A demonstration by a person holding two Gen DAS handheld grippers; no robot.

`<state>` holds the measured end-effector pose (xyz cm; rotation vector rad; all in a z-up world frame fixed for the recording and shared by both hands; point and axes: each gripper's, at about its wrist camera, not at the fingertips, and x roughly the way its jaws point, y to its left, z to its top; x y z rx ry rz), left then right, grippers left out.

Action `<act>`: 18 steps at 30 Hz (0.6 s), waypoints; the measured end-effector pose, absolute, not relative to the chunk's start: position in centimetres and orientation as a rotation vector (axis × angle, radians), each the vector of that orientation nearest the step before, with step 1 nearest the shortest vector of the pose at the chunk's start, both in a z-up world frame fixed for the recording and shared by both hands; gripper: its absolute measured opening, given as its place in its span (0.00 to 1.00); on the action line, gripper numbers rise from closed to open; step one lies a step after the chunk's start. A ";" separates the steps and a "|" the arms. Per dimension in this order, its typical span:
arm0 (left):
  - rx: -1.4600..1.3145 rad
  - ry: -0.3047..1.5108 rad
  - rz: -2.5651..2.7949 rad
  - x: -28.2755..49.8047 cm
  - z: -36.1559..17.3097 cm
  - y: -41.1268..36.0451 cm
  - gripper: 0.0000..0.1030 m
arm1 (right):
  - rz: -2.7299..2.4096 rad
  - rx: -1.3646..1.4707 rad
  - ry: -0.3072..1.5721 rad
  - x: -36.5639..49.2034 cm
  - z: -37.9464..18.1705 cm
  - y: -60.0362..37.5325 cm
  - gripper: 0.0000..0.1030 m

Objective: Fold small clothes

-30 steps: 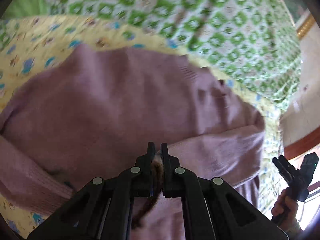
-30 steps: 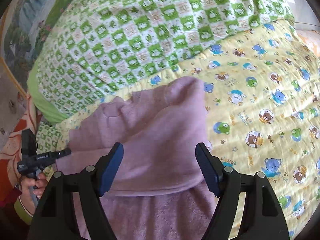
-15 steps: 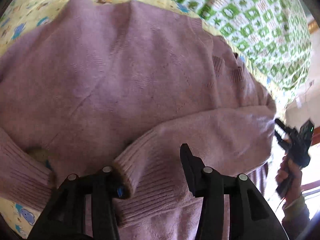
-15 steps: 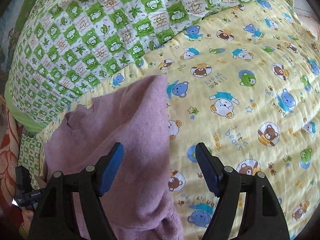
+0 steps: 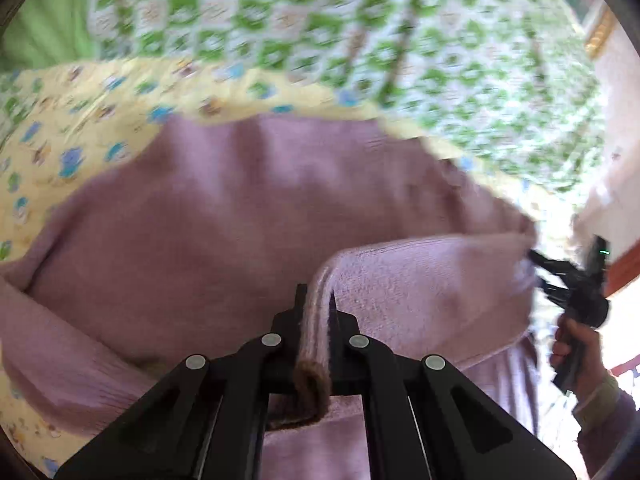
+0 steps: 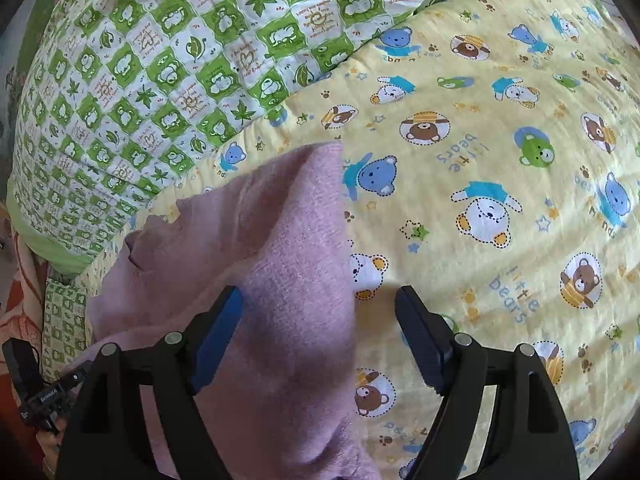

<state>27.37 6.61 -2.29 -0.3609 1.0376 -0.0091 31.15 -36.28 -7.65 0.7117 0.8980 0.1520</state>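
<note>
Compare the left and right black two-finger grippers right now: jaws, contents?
The left gripper is shut on the mauve knit sweater's ribbed cuff; the right gripper stands open, pressing nothing. The left pinches a thin band of the mauve knit sweater; the right merely straddles its edge over the yellow bear-print sheet. Both point down at it.

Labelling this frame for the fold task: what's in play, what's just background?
In play:
- pink sweater
- its sleeve cuff, pinched in the left gripper
- right gripper, open over the sweater's edge

Background:
- yellow bear-print sheet
- green checked quilt
</note>
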 end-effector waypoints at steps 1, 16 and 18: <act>-0.386 1.055 0.005 27.2 -3.0 7.5 0.02 | 0.152 0.716 0.897 31.1 -7.7 -36.3 0.78; -0.396 1.085 -0.033 27.8 -4.8 5.3 0.02 | 0.153 0.625 0.866 31.4 -5.6 -36.2 0.08; -0.349 1.094 -0.041 28.7 -4.9 4.2 0.02 | 0.131 0.627 0.873 31.3 -5.8 -37.7 0.08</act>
